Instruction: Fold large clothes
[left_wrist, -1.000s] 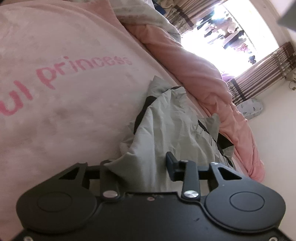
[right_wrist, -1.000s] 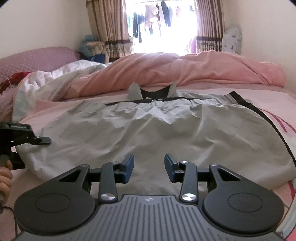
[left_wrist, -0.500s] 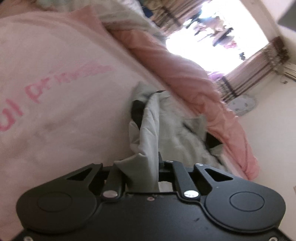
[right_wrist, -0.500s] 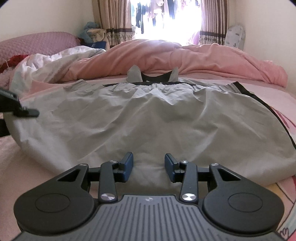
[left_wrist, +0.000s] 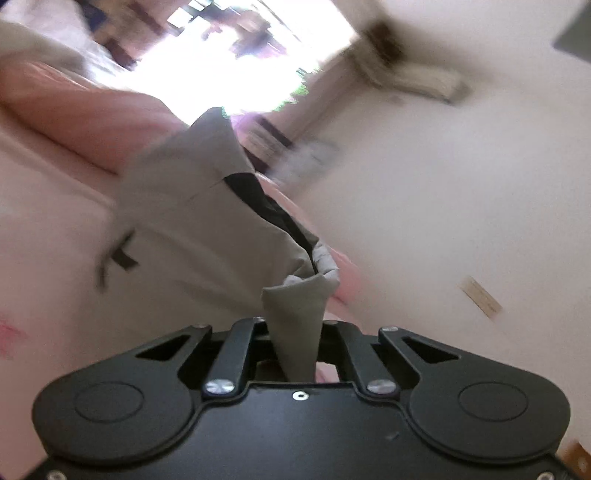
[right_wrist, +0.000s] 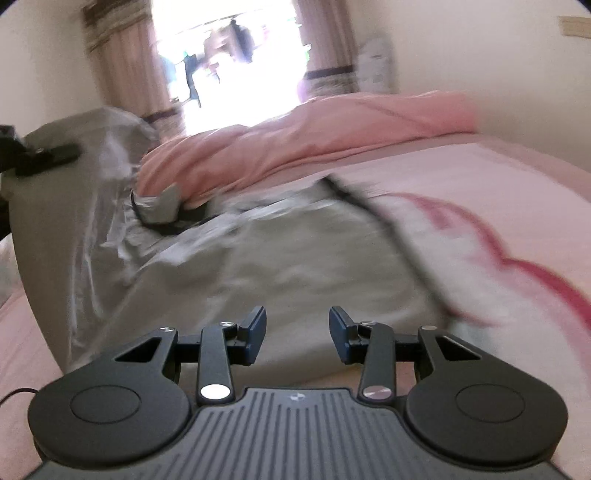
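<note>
the left gripper (left_wrist: 293, 325) has its jaws pressed together on a corner of the large grey garment with black trim (left_wrist: 192, 221), the cloth pinched between them and lifted clear of the pale pink printed bed sheet (right_wrist: 480, 192). in the right wrist view that side of the garment stands raised at the left while the rest lies spread on the sheet. the right gripper (right_wrist: 297, 334) hangs over the near hem, jaws spread, nothing between them. a rumpled pink quilt (right_wrist: 314, 133) lies just behind the garment.

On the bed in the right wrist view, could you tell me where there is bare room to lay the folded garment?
Bare pink sheet lies right of the grey garment, below the pink duvet. The left side is crowded, with lifted cloth in the left gripper.
</note>
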